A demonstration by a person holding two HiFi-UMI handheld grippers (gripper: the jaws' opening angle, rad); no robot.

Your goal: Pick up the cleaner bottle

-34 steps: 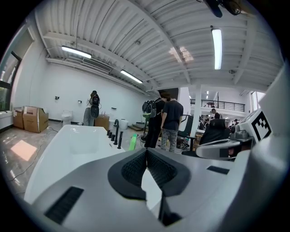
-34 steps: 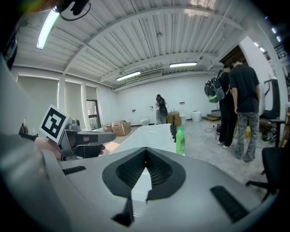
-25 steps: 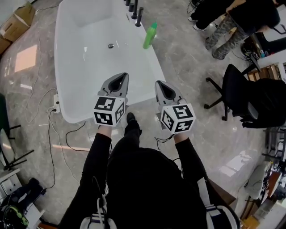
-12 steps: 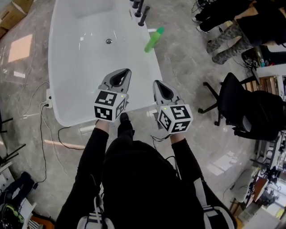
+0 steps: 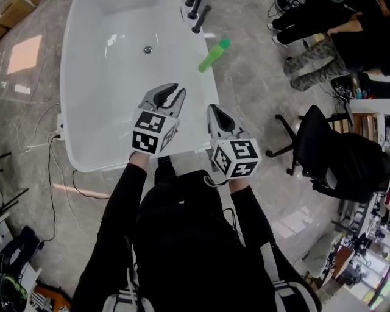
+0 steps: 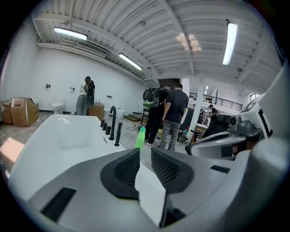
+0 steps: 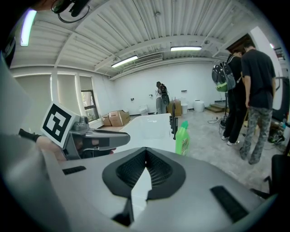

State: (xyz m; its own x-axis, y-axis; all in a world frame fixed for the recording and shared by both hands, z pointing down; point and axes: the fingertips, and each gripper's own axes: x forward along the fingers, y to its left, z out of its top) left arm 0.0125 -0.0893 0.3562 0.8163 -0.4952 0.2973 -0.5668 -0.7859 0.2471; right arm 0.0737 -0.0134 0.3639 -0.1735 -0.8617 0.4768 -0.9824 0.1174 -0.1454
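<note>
The green cleaner bottle [image 5: 213, 55] stands on the right rim of the white bathtub [image 5: 79, 122], well ahead of both grippers. It shows ahead past the jaws in the left gripper view [image 6: 141, 137] and in the right gripper view [image 7: 182, 138]. My left gripper [image 5: 172, 90] hangs over the tub's near end. Its jaws have just been opening and stand a little apart with nothing between them [image 6: 145, 152]. My right gripper [image 5: 211, 108] is beside it at the tub's near right corner, with its jaws closed together and empty [image 7: 145, 149].
Black faucet posts [image 5: 201, 18] stand on the tub's far rim beyond the bottle. A black office chair [image 5: 317, 140] is on the floor to the right. People [image 5: 329, 42] stand at the upper right. Cables [image 5: 55, 183] trail on the floor at the left.
Both grippers have moved forward over the tub's near end, toward the bottle. The left jaws, closed together before, now show a narrow gap. The right jaws stay closed.
</note>
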